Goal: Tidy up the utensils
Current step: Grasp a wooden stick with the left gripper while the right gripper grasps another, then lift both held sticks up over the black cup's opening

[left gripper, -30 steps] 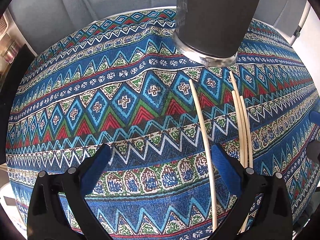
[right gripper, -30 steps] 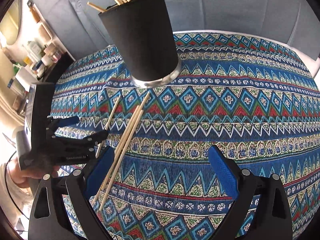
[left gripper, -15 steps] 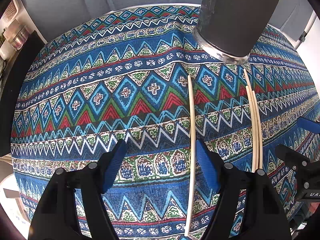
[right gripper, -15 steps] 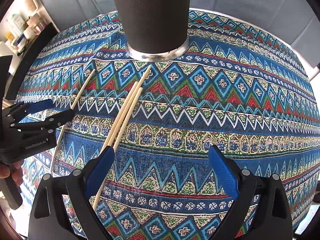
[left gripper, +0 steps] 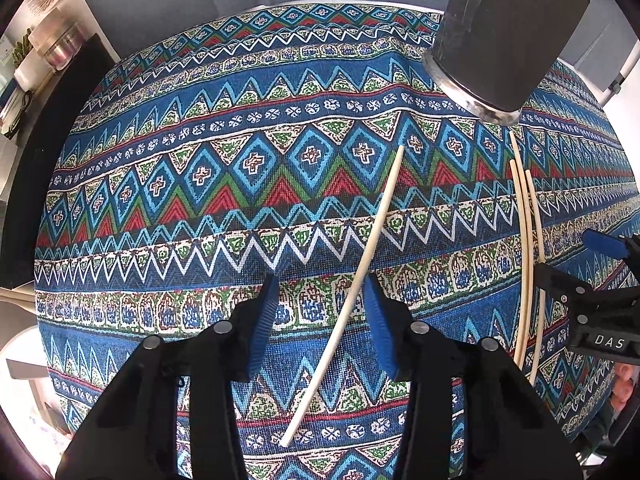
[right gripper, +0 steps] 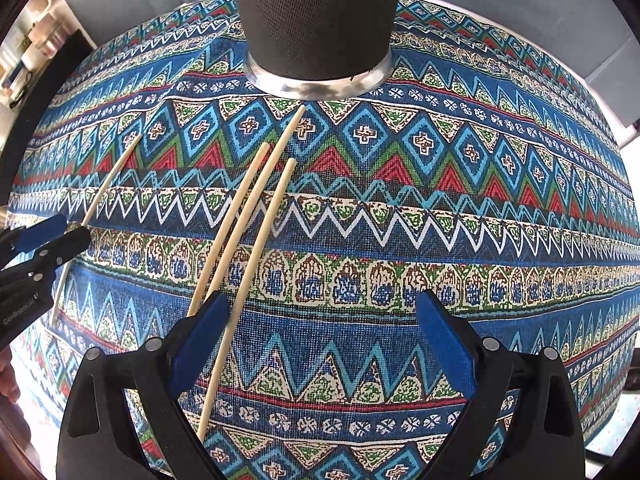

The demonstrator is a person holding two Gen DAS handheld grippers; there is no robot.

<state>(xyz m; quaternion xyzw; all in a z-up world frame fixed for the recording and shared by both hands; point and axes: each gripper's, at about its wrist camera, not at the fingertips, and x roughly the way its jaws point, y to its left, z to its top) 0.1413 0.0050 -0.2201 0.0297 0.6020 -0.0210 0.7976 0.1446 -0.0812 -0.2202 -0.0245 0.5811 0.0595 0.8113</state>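
Observation:
A single pale chopstick (left gripper: 360, 280) lies on the patterned tablecloth (left gripper: 200, 200). My left gripper (left gripper: 320, 304) straddles it with its jaws closing; the stick lies close to the right blue pad (left gripper: 378, 320), and neither pad presses on it. Three more chopsticks (right gripper: 248, 216) lie side by side in front of the black cup (right gripper: 316, 20). My right gripper (right gripper: 320, 320) hangs open over their near ends, with one stick just inside its left pad (right gripper: 200, 340). The right wrist view also shows the left gripper (right gripper: 74, 229) over the single chopstick (right gripper: 108, 184).
The black cup (left gripper: 504, 32) has a metal base ring and stands at the far side of the cloth. The right gripper (left gripper: 564, 254) shows at the right edge beside the three chopsticks (left gripper: 528, 240). Shelves with jars (left gripper: 36, 52) stand at the far left.
My left gripper has moved across so that the single chopstick lies between its pads, and its jaws have narrowed. My right gripper has come lower and closer to the three chopsticks and the cup.

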